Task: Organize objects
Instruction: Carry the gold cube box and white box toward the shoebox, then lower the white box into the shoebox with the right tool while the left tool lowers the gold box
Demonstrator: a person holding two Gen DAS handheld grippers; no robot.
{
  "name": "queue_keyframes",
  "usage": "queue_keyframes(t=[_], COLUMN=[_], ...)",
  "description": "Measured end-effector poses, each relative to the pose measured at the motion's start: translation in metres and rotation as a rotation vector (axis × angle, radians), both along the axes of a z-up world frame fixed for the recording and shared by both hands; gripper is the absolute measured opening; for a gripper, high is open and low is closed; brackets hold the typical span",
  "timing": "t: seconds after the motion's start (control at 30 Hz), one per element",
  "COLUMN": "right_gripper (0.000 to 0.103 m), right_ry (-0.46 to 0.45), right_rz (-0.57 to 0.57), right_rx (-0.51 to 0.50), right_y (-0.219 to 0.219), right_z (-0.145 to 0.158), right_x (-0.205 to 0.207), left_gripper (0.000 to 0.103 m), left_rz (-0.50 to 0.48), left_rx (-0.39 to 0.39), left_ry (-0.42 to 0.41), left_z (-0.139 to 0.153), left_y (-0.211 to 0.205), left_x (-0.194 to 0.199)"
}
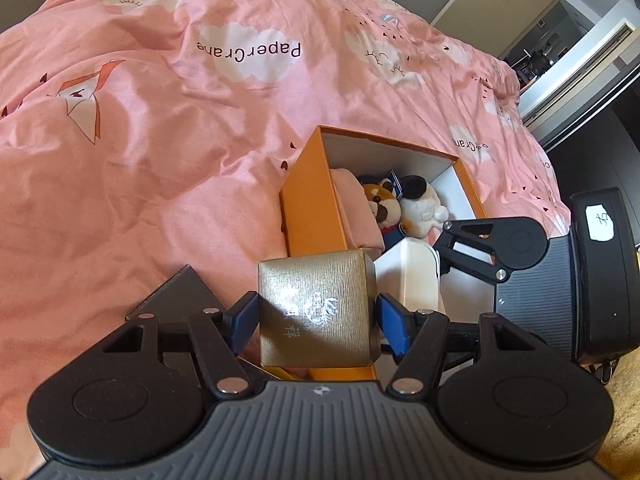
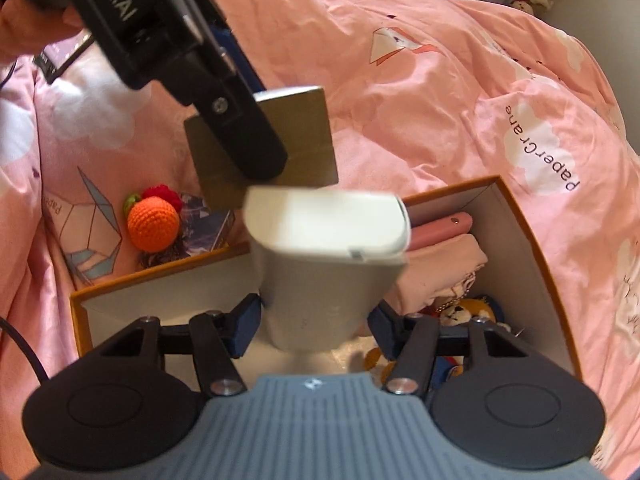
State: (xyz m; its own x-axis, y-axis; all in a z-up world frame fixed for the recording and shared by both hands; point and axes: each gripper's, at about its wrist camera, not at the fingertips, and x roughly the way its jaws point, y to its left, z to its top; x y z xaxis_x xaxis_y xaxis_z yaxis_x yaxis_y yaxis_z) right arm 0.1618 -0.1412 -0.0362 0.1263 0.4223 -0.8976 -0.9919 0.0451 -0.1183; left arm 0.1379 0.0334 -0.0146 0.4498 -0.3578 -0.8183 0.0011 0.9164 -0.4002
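Orange box [image 1: 316, 196] sits on a rumpled pink quilt [image 1: 160, 152] near a doorway [image 1: 560, 40].

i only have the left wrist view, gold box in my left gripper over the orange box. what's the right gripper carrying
Observer: The right gripper holds a white box, its blue pads against both sides, above the orange box.
Operator: anything in the orange box i cant see past the plush toys
Observer: Yes, a pink case lies on the folded pink cloth along the far wall.
Operator: any loose stuff still on the bed
Observer: A crocheted orange ball and a red crocheted piece lie on the pink duvet just outside the box's left wall.
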Motion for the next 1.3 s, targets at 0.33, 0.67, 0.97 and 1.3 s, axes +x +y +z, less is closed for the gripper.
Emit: queue_keyframes(t=[0.33,0.67,0.97,1.3], right_gripper=[0.062,0.061,0.061,0.061], right_ry=[0.057,-0.007,-0.231,-0.220], right_rz=[-0.134,-0.095,0.127,0.246], right_rx=[0.147,0.141,-0.250,-0.328], right_y=[-0.019,-0.033,-0.054,-0.040], right_z=[0.001,0.016,0.023,-0.016], right_x=[-0.002,-0.008,-0.014,-0.006], left_gripper=[0.072,0.072,0.072,0.072], left_rz=[-0.028,-0.059,-0.121,-0.150], left_rx=[0.047,0.056,-0.016,-0.009], left_ry=[-0.005,-0.052,-0.093,-0.070], left_z=[0.004,0.017,0.028,0.007], left_y=[-0.013,-0.025,-0.056,-0.072], left_x=[0.006,0.007,0.021,0.044])
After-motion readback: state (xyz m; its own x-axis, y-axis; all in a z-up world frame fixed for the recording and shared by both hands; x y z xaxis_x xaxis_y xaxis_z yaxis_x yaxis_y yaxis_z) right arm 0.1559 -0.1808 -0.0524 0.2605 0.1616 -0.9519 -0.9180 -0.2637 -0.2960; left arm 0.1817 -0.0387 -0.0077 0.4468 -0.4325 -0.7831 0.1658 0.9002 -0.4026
